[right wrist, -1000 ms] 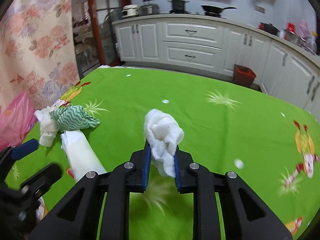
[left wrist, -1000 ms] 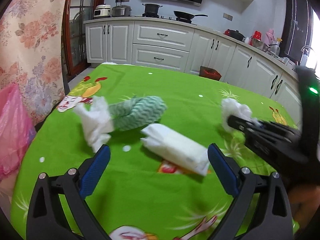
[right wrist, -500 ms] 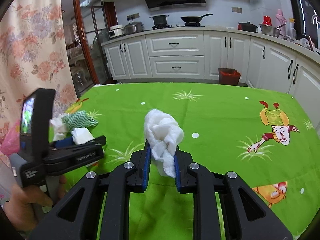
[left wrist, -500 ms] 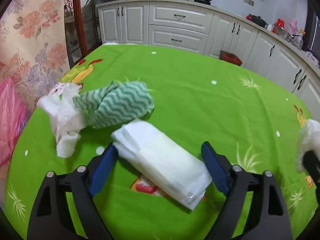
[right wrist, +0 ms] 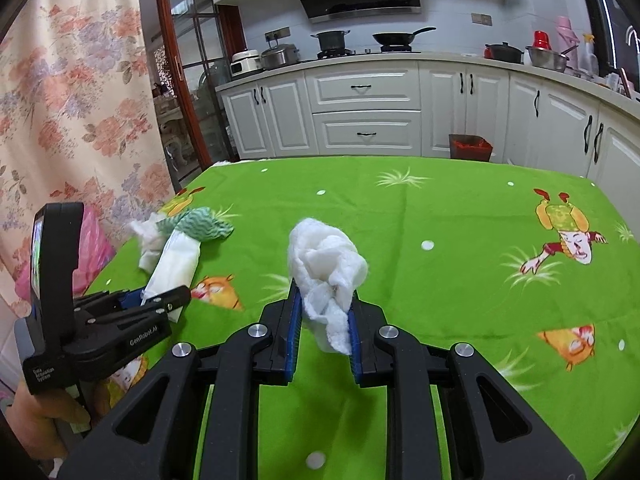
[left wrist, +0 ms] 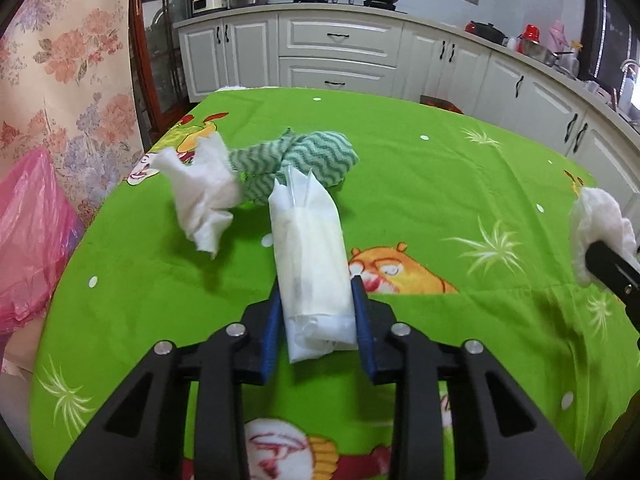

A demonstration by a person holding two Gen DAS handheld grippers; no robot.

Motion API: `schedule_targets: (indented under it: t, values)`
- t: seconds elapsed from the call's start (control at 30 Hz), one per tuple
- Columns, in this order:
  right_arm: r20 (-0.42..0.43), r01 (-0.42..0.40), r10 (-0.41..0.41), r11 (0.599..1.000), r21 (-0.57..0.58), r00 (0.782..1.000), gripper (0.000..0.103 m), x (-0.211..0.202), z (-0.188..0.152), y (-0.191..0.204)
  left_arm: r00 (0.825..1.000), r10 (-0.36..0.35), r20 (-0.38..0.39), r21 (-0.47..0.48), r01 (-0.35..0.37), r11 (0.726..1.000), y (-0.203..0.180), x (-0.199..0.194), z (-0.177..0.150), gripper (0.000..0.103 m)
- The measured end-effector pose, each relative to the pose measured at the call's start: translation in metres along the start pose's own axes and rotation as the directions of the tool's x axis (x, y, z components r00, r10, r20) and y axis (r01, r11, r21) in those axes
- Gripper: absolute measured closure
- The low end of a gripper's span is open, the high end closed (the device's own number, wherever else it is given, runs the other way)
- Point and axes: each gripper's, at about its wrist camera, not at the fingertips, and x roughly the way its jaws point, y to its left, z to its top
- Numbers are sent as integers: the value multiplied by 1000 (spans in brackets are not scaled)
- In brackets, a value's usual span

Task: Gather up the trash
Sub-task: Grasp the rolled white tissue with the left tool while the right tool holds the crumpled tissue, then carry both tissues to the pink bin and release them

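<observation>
Left tongs [left wrist: 316, 316]: having just been closing, now pinching the near end of a white tissue packet [left wrist: 310, 256], whose far end is resting against a green zigzag cloth [left wrist: 308, 160] on the green cartoon-print tabletop [left wrist: 440, 200]. Crumpled white tissue [left wrist: 204, 192]: lying just beside the cloth (touching it on the left). Right tongs [right wrist: 322, 320]: pressing together on a white cotton wad [right wrist: 326, 264], holding it above the tabletop. Pink plastic bag [left wrist: 28, 240]: hanging off the tabletop's left edge.
</observation>
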Motion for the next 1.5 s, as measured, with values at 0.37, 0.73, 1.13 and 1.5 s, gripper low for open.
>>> schedule_targets:
  t: [0.37,0.73,1.13,1.5]
  values:
    - [-34,-8,6,998,-62,999,83,-23,-36,35,992,-77,102,77,70,995,3,-57,-45,74]
    - [-27,-29,25,992,-127,999,83,-43,-49,70,975,-111,191,117,90,989,21,-103,-80,74]
    - [-53,-101,93,979,-178,994,83,-47,-59,106,954,-113,277,140,76,987,42,-144,-105,73]
    - [-75,-177,164,960,-215,984,83,-43,-57,141,942,-90,323,137,48,989,71,-161,-111,73]
